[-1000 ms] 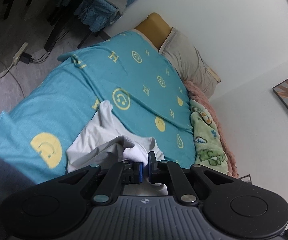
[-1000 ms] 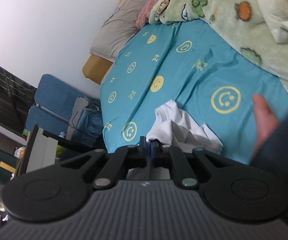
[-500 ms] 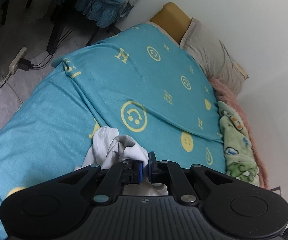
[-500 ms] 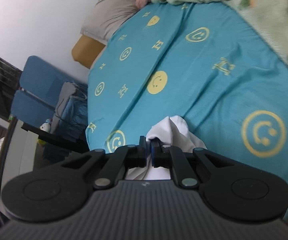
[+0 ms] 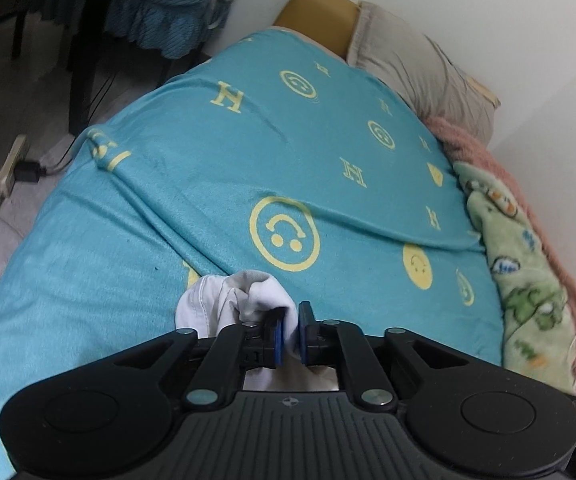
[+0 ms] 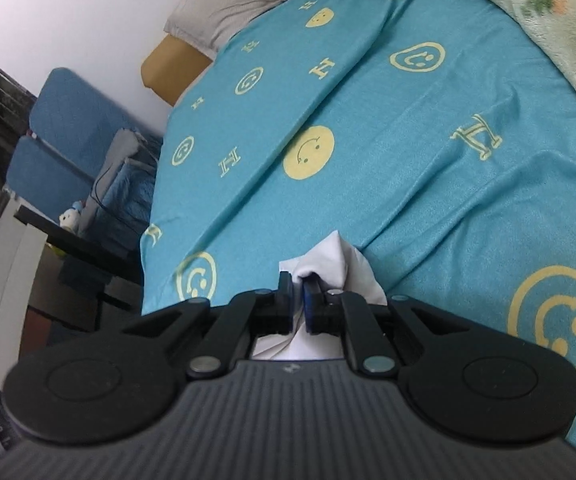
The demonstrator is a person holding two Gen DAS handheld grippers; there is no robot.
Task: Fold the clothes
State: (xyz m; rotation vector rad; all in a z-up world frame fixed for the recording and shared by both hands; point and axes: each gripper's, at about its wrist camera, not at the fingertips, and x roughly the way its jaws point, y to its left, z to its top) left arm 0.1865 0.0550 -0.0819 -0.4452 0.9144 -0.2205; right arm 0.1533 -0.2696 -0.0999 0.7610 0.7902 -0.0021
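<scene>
Pinching the white garment [image 5: 248, 300] in both the left hand-held gripper [image 5: 291, 332] and right hand-held gripper [image 6: 297, 300] at 6 o'clock above the turquoise bed sheet [image 5: 208, 152], spreading them evenly should flatten it.

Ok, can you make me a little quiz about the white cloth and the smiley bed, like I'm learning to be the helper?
1. True or false: the left gripper has its jaws shut on the white garment.
2. What is the right gripper pinching? A) the green fleece blanket B) the white garment C) the grey pillow
3. Fill in: the teal bedsheet is printed with yellow letter H shapes and ______ faces.

Key:
1. True; white fabric sits between the two blue pads.
2. B
3. smiley
</scene>
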